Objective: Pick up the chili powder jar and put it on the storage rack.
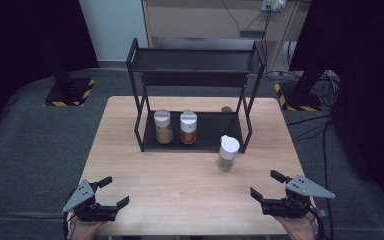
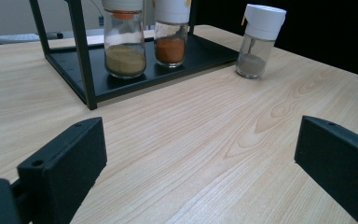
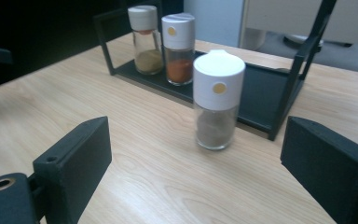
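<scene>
- The right gripper (image 1: 263, 186) hovers over the near right corner of the table (image 1: 130, 165), jaws spread wide with nothing between them, pointed toward the grey spice jar (image 1: 227, 153).
- The left gripper (image 1: 114, 192) sits at the near left edge, jaws likewise spread and empty.
- The grey spice jar stands upright on the bare table, just in front of the black rack (image 1: 195, 62), by its right front leg.
- Two more jars stand on the rack's bottom shelf: a tan spice jar (image 1: 163, 127) on the left and a red spice jar (image 1: 188, 127) just to its right.
</scene>
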